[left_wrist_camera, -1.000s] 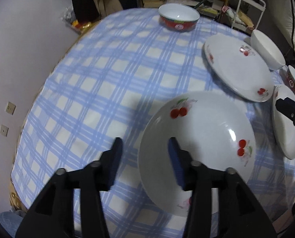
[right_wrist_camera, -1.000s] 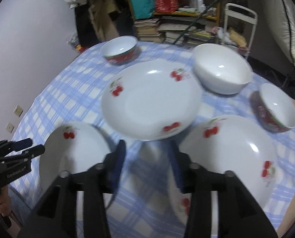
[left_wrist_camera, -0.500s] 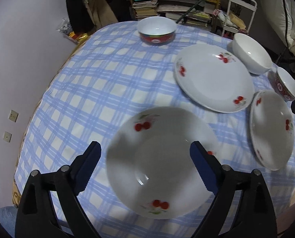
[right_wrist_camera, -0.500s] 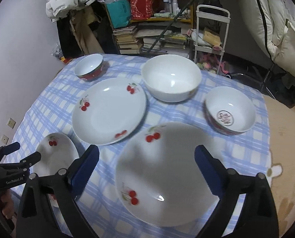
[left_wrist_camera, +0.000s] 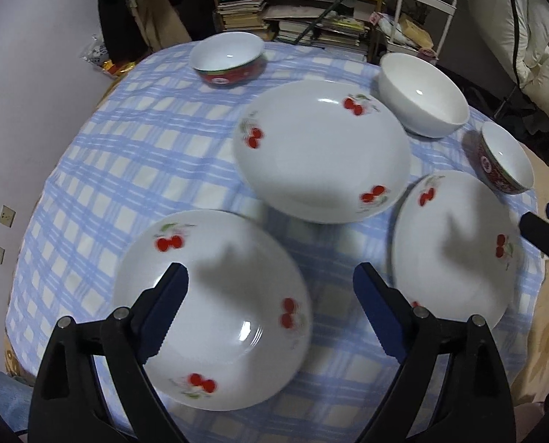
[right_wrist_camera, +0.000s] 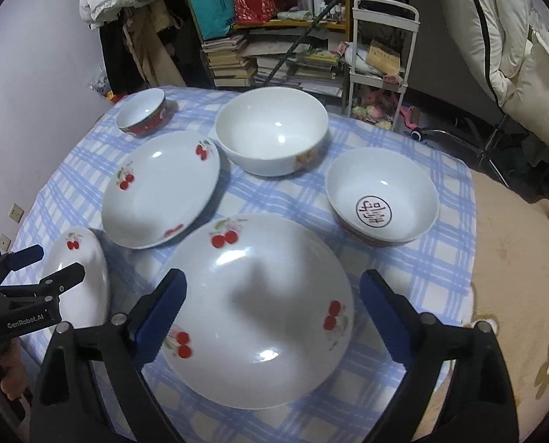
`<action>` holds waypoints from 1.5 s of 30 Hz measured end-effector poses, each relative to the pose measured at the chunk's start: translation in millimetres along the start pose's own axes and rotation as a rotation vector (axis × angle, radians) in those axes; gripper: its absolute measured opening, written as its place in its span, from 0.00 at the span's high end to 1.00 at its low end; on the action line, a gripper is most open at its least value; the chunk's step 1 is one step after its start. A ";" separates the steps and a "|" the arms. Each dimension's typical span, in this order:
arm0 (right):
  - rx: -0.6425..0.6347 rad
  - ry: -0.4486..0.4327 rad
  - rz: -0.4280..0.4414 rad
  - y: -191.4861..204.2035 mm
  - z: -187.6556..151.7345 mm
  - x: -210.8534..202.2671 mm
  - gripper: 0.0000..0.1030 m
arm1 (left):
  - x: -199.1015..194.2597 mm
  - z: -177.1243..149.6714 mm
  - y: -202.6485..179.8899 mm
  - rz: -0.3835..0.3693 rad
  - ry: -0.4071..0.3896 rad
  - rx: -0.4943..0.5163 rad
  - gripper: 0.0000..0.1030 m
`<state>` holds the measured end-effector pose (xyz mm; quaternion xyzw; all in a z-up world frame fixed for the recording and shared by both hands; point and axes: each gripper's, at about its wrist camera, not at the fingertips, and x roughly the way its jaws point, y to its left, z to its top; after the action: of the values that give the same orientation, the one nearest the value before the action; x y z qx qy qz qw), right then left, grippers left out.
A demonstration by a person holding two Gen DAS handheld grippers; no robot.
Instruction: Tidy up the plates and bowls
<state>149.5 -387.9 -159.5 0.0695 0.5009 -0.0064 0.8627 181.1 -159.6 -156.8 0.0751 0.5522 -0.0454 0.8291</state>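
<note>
- The left gripper [left_wrist_camera: 270,306] hangs over the near left part of the round table under a blue-and-white checked cloth [left_wrist_camera: 134,155]. Its blue-padded jaws have just been opening and now stand wide, holding nothing.
- Below it lies a white glazed plate with red cherry prints [left_wrist_camera: 215,306]. The left finger [left_wrist_camera: 165,306] is over the plate's left part; the right finger is past its rim, over bare cloth. This plate sits close to the table's near edge.
- The right gripper [right_wrist_camera: 272,313] also stands wide apart, empty, after a small easing inward. A second white cherry plate [right_wrist_camera: 259,310] lies between and below its fingers, untouched.
- Cloth strips separate the two near plates.
- Farther, in the middle, rests a third cherry plate [left_wrist_camera: 322,151]; its near rim comes just beside both near plates.
- On the right sits a red-sided bowl with a black character inside [right_wrist_camera: 383,195], near the cloth's right edge.
- Beyond lie a plain white deep bowl [right_wrist_camera: 272,129] and, far left, a small red-sided bowl [right_wrist_camera: 141,110].
- The cloth's left half is open room.
</note>
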 end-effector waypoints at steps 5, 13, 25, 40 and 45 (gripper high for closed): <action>0.010 0.021 0.004 -14.9 -4.0 8.1 0.06 | 10.1 1.1 -24.4 -0.017 0.026 0.019 0.13; 0.043 0.092 -0.028 -43.5 -14.1 29.1 0.06 | 27.7 -0.4 -41.9 -0.042 0.048 -0.013 0.13; 0.116 0.126 -0.041 -59.8 -31.5 49.9 0.14 | 38.2 -5.4 -65.3 -0.130 0.036 0.050 0.13; 0.095 0.159 -0.016 -47.5 -38.1 61.5 0.55 | 72.7 -12.5 -71.9 -0.250 0.159 0.031 0.59; 0.114 0.173 0.009 -51.4 -40.5 65.6 0.75 | 72.8 -11.1 -66.1 -0.308 0.156 0.010 0.73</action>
<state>143.0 -429.8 -241.9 0.1212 0.5721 -0.0248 0.8108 188.6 -222.2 -233.1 -0.0028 0.6195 -0.1686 0.7666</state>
